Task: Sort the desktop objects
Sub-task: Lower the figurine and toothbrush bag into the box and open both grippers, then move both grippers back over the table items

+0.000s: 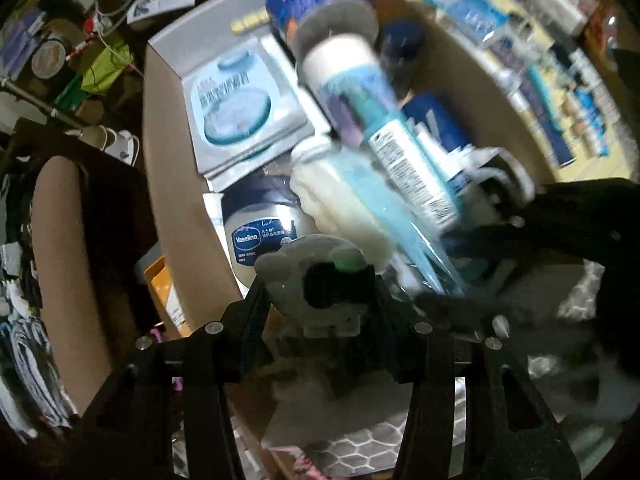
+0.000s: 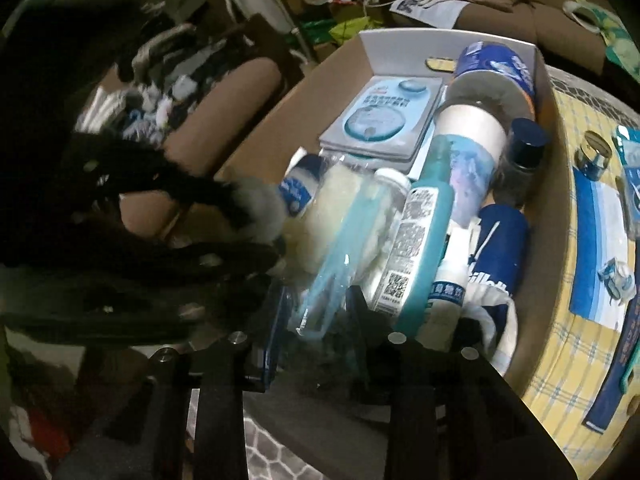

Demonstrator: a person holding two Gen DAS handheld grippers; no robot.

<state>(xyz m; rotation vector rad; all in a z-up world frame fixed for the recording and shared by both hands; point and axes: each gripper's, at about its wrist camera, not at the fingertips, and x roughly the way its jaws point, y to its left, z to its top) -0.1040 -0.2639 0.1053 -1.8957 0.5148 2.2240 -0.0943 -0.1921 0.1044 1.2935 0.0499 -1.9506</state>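
Left fingers: the left gripper (image 1: pixel 320 292) is closed on a small pale grey-white plastic piece with a dark hole and a green spot (image 1: pixel 316 276), held just above the near end of the cardboard box (image 1: pixel 176 168).
Right fingers: the right gripper (image 2: pixel 316 320) stands with its fingers apart around the near end of a clear pack with a light-blue toothbrush-like item (image 2: pixel 340 240); motion blur keeps me from telling whether they press on it.
Box contents: already lying in the box are a Vaseline jar (image 1: pixel 260 236), a flat silver-blue packet (image 1: pixel 236 112), a teal tube with a barcode label (image 2: pixel 424 236), a tall white-capped can (image 2: pixel 472 152), a dark blue Gillette can (image 2: pixel 500 248), a small dark bottle (image 2: pixel 524 160) and a blue round container (image 2: pixel 496 68) at the far end.
Left to sort: on the yellow checked bench (image 2: pixel 560 368), right of the box, remain a small gold-lidded jar (image 2: pixel 596 152), a blue and white packet (image 2: pixel 600 240) and a long dark blue strip (image 2: pixel 616 368).
Progress: I judge the sorting well advanced, the box being nearly full, with several pieces on the bench yet to go in.
Pose: both grippers reach from the near side over the near end of the box, tilted downward, the left one to the left of the right and close beside it.
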